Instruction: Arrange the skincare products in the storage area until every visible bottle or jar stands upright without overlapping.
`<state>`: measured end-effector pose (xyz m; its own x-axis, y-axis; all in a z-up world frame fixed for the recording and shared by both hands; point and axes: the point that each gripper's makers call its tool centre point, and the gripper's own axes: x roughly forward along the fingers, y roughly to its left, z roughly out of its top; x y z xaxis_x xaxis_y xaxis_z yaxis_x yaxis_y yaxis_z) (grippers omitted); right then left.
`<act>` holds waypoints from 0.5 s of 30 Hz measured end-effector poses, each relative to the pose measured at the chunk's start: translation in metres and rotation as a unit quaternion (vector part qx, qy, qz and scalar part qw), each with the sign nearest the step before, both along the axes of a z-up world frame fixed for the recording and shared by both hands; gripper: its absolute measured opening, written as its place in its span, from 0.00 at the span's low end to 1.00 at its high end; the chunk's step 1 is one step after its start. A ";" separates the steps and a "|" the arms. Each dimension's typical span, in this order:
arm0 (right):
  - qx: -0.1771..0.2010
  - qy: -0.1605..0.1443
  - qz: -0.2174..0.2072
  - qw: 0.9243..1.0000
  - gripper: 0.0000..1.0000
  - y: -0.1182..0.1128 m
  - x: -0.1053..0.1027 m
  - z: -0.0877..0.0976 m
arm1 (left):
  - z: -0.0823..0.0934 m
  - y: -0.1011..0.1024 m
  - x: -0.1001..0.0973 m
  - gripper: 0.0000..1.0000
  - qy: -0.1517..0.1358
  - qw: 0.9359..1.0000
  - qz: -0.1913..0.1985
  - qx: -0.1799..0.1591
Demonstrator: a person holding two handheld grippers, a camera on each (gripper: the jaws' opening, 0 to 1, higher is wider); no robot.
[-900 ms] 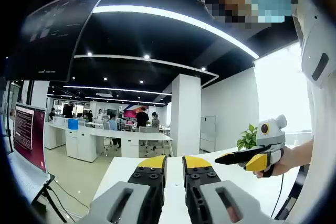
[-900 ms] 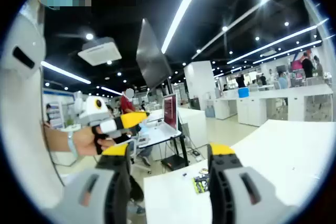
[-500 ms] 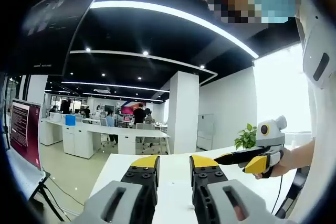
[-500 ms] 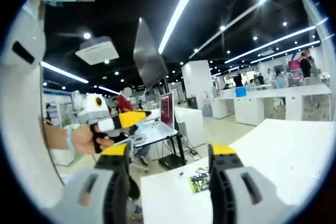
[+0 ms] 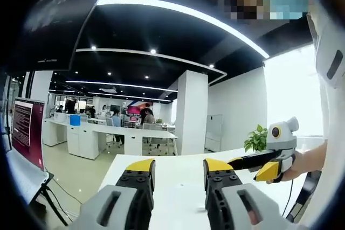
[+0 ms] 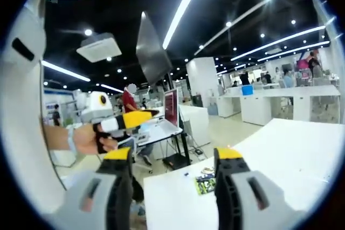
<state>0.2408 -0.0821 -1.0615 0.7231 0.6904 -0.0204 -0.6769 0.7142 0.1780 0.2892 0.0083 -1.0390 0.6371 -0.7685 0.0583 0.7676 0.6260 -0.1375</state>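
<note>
My left gripper point(image 5: 178, 168) is held up over a white table point(image 5: 178, 192), open, with nothing between its yellow-tipped fingers point(image 5: 141, 166). My right gripper point(image 6: 172, 157) is also raised and open, empty, above a white table point(image 6: 280, 154). Each gripper appears in the other's view, held in a person's hand: the right gripper point(image 5: 249, 165) at the right of the left gripper view, the left gripper point(image 6: 132, 119) at the left of the right gripper view. A small green and black packet point(image 6: 205, 185) lies on the table near the right gripper.
This is an open office with white desks point(image 5: 102, 138) and people far off. A red-lit screen point(image 5: 24, 138) stands at the left, a white column point(image 5: 191, 114) and a potted plant point(image 5: 257, 139) behind the table. A laptop on a stand point(image 6: 161, 129) sits beyond the table edge.
My left gripper's jaws have spread from nearly shut to wide apart. The right gripper's jaws have kept their gap. Both views have shifted slightly with the hands.
</note>
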 end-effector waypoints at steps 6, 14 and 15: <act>-0.002 0.004 0.002 1.000 0.60 0.003 0.002 -0.002 | 0.001 0.005 0.002 0.36 0.001 1.000 0.005 -0.007; -0.008 0.010 0.009 1.000 0.60 0.007 0.002 -0.006 | -0.002 0.011 0.005 0.36 0.005 1.000 0.013 -0.012; -0.009 0.011 0.010 1.000 0.60 0.008 0.002 -0.007 | -0.003 0.012 0.005 0.36 0.005 1.000 0.013 -0.013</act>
<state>0.2429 -0.0742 -1.0681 0.7087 0.7038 -0.0498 -0.6867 0.7043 0.1801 0.2942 0.0201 -1.0416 0.6578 -0.7499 0.0706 0.7494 0.6422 -0.1613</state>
